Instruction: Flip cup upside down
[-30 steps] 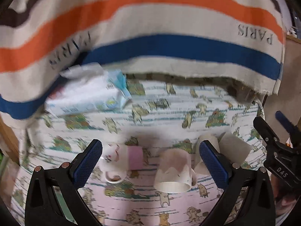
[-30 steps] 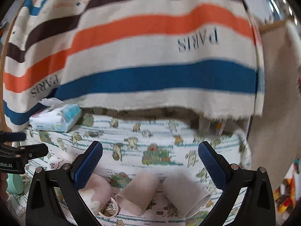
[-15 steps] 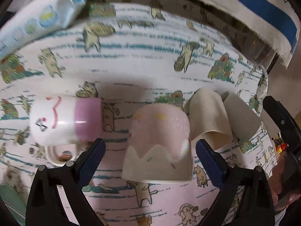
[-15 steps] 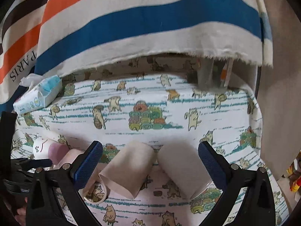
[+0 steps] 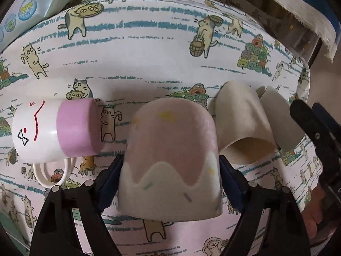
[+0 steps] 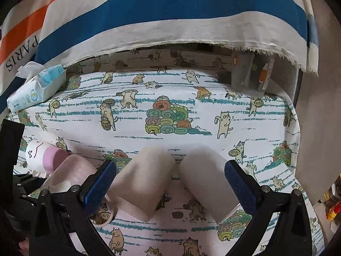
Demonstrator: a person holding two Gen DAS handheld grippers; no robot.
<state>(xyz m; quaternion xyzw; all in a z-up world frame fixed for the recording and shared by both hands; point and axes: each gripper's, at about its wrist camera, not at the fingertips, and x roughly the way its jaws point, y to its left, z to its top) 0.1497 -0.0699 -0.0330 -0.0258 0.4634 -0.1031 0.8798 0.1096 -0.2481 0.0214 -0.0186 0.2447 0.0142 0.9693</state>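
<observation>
Gripping the pink cup [image 5: 170, 157] near its open rim, the left gripper [image 5: 170, 177] has one blue pad on each side of the wall, and both pads seem to touch it. The cup lies on its side on the counter [image 5: 149, 64], with the closed bottom pointing away from the camera and the mouth toward it. It sits between a white mug [image 5: 55, 132], which lies close on the left, and two beige cups [image 5: 240, 123] on the right, the nearer one almost touching it.

The cup looks like glazed ceramic, so I judge it stiff, rather heavy for its size, and breakable if it falls. The glaze is smooth and the wall is curved, so it may slip or rotate between the pads when it is turned. The hold across the widest part near the rim looks sensible to me, because the pads stand opposite each other there. The bottom is rounded and offers less to hold. A handle is not visible in the left view.

The right gripper [image 6: 170, 183] is open, and its pads stand apart on both sides of the two beige cups without touching them.

The cloth on the counter is soft, which should make the landing of the rim more gentle.
</observation>
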